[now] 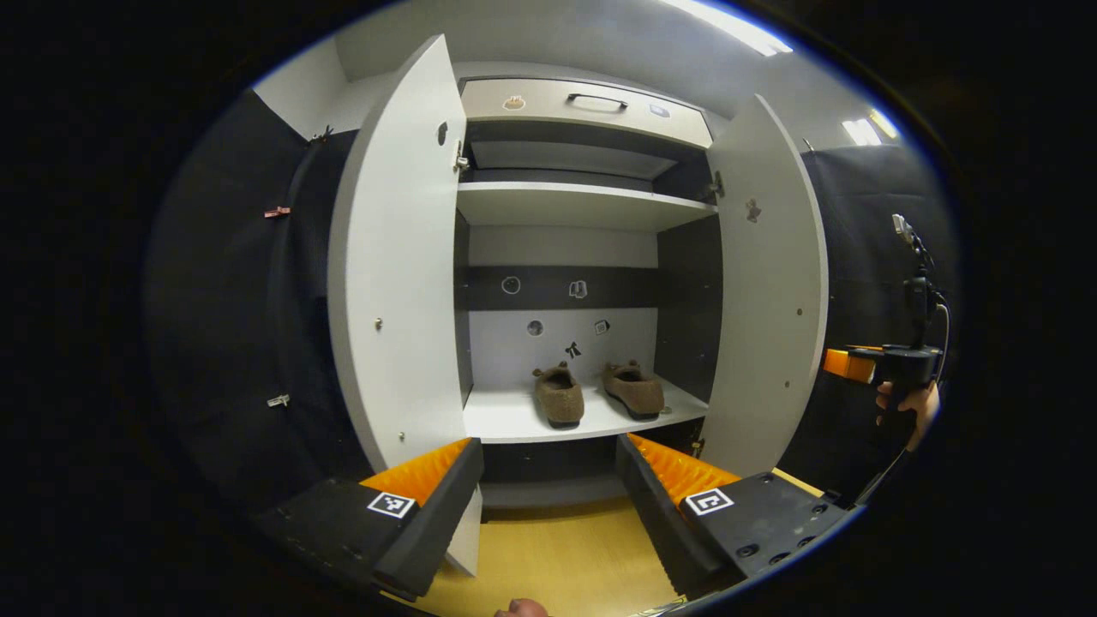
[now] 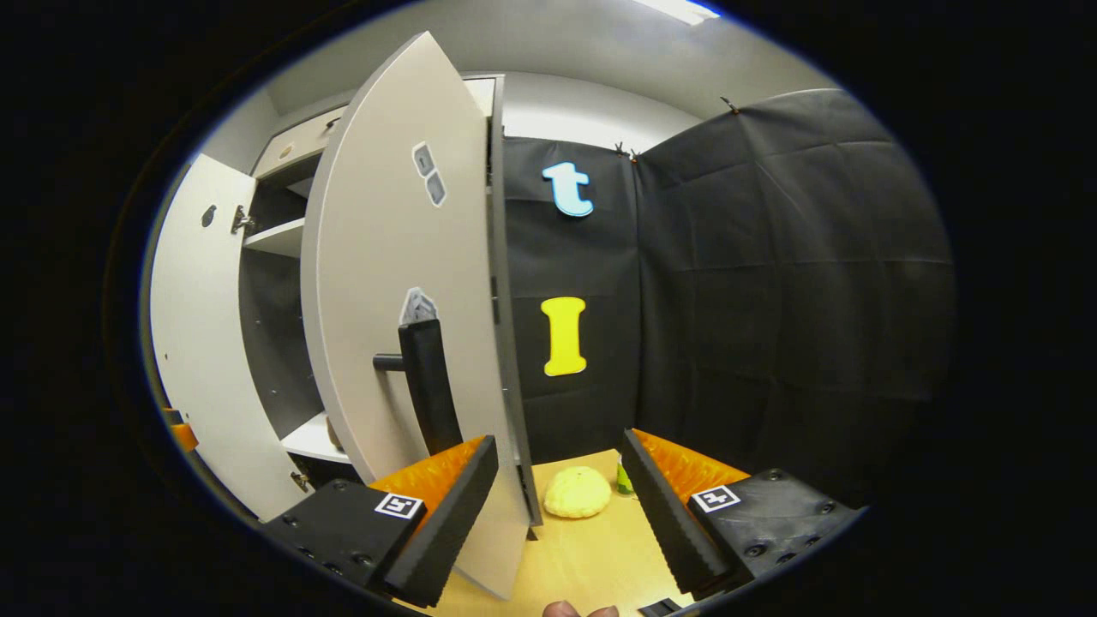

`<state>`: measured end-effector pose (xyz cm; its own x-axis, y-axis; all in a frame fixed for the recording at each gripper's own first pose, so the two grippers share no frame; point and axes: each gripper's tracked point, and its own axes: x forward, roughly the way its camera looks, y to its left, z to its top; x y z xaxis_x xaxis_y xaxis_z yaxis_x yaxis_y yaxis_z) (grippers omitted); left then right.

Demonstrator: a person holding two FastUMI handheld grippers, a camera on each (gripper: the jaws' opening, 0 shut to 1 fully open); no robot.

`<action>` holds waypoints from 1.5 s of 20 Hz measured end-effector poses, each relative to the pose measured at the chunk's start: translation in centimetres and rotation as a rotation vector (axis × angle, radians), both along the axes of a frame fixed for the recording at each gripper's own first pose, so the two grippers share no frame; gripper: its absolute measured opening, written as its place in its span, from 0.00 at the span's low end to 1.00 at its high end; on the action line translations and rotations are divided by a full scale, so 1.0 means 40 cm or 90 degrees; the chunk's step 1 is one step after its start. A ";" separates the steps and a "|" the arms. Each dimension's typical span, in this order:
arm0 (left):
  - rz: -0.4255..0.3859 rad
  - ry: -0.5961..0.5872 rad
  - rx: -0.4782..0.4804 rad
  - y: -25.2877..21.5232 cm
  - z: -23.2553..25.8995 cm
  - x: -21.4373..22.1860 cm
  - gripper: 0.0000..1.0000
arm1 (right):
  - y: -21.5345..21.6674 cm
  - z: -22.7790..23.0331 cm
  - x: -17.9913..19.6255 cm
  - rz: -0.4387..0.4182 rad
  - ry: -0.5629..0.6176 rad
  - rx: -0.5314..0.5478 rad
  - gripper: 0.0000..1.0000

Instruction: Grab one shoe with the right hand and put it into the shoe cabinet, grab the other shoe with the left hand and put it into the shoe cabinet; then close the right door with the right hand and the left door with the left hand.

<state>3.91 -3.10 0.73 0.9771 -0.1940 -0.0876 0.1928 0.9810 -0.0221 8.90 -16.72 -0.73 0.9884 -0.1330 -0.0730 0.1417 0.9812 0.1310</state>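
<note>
1. Sitting side by side on the lower shelf [image 1: 514, 420] of the shoe cabinet [image 1: 583, 111] are two brown shoes: the left shoe [image 1: 559, 395] and the right shoe [image 1: 632, 388], close together, toes pointing out toward the camera.
2. Both doors stand open in the left gripper view: the left door [image 1: 398, 274] swung out on one side, the right door [image 1: 771, 291] on the other.
3. In the right gripper view the right door's outer face [image 2: 403, 283] is very near, with its black handle [image 2: 428, 386] just above the gripper's left finger.
4. The left gripper [image 1: 548, 488] is held in front of the cabinet, its jaws wide apart and nothing between them.
5. The right gripper [image 2: 557, 506] is likewise spread wide and empty, beside the edge of the right door; whether a finger touches the door cannot be told.
6. The right gripper also appears far to the right in the left gripper view, held by a hand [image 1: 913, 411].
7. A yellow rounded object [image 2: 577, 492] lies on the wooden floor [image 2: 583, 557] near the black cloth wall [image 2: 771, 300], with a small green item [image 2: 625, 480] just beside it.
</note>
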 end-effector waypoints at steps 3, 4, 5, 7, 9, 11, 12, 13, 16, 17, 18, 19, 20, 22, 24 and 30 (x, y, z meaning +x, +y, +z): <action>0.021 0.006 -0.011 0.067 -0.004 -0.011 0.98 | 0.140 -0.014 0.033 0.075 0.002 0.000 0.98; 0.032 0.008 -0.015 0.095 -0.002 -0.014 0.98 | 0.178 -0.018 0.040 0.097 0.003 -0.002 0.98; 0.045 0.009 -0.018 0.124 0.000 -0.017 0.98 | 0.233 -0.025 0.045 0.131 0.008 0.001 0.98; 0.072 0.009 -0.019 0.185 0.008 -0.024 0.98 | 0.311 -0.030 0.041 0.171 0.010 0.007 0.98; 0.102 0.011 -0.010 0.253 0.008 -0.026 0.98 | 0.365 -0.039 0.030 0.195 0.013 0.010 0.98; 0.132 0.014 -0.001 0.324 0.011 -0.016 0.98 | 0.403 -0.046 0.016 0.210 0.014 0.010 0.98; 0.147 0.013 0.001 0.359 0.016 -0.006 0.98 | 0.415 -0.051 0.008 0.216 0.016 0.007 0.98; 0.162 0.013 0.002 0.395 0.017 0.002 0.98 | 0.422 -0.058 0.000 0.220 0.020 0.007 0.98; 0.190 0.010 0.005 0.468 0.026 0.035 0.98 | 0.414 -0.069 -0.013 0.219 0.032 0.007 0.98; 0.199 0.007 0.010 0.488 0.028 0.045 0.98 | 0.411 -0.073 -0.019 0.217 0.034 0.008 0.98; 0.205 0.002 0.015 0.504 0.033 0.058 0.98 | 0.404 -0.074 -0.020 0.210 0.034 0.009 0.98; 0.211 -0.001 0.019 0.522 0.036 0.077 0.98 | 0.398 -0.077 -0.024 0.205 0.035 0.012 0.98; 0.217 -0.005 0.024 0.529 0.037 0.087 0.98 | 0.391 -0.077 -0.028 0.198 0.035 0.015 0.98; 0.224 -0.012 0.032 0.553 0.044 0.115 0.98 | 0.364 -0.078 -0.033 0.185 0.035 0.017 0.98; 0.221 -0.014 0.034 0.555 0.039 0.141 0.98 | 0.336 -0.079 -0.037 0.171 0.035 0.016 0.98; 0.205 -0.013 0.018 0.533 0.028 0.169 0.92 | 0.277 -0.083 -0.041 0.147 0.042 0.023 0.98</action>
